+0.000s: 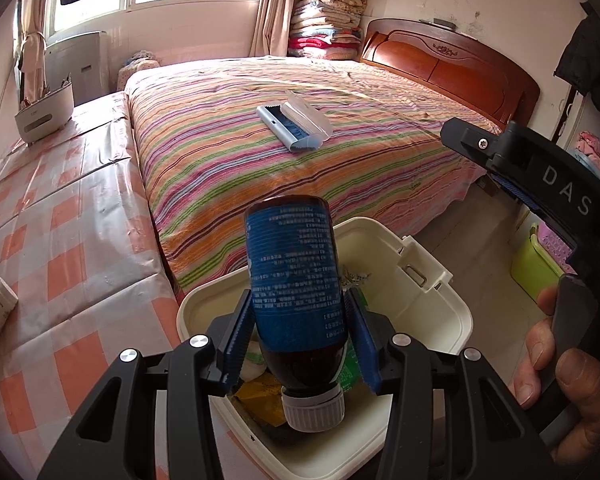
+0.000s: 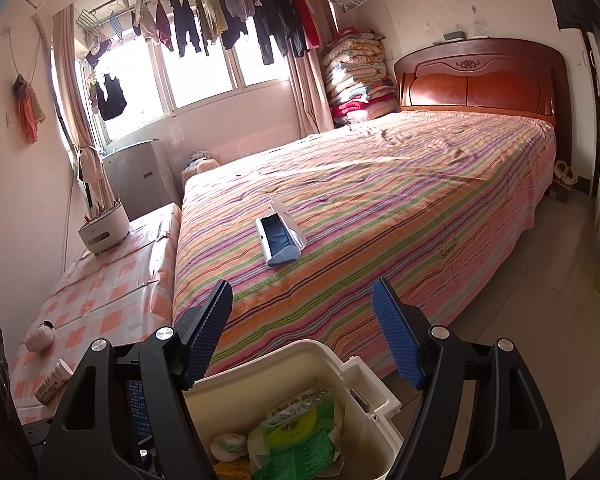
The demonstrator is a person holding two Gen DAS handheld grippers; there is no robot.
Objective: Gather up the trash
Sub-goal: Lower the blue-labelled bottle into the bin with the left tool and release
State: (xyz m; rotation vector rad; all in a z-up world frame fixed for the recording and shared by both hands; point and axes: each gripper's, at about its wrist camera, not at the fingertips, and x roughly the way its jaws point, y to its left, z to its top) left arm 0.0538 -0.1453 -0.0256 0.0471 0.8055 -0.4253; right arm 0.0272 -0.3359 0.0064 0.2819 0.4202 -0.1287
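Now left gripper (image 1: 300, 336) clamps brown bottle (image 1: 296, 280), cap down, directly above cream bin (image 1: 440, 312); wrappers (image 2: 296, 432) already inside bin. Best lower bottle past bin rim before easing pads apart, so it cannot bounce out. Right gripper (image 2: 300, 336) empty, jaws wide, above bin. Beyond bin, blue case (image 1: 294, 126) on striped bed (image 1: 380, 152)

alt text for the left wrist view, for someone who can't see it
The left gripper holds a brown bottle with a blue label, cap toward the camera, over an open cream trash bin beside a striped bed. The right gripper shows at right.
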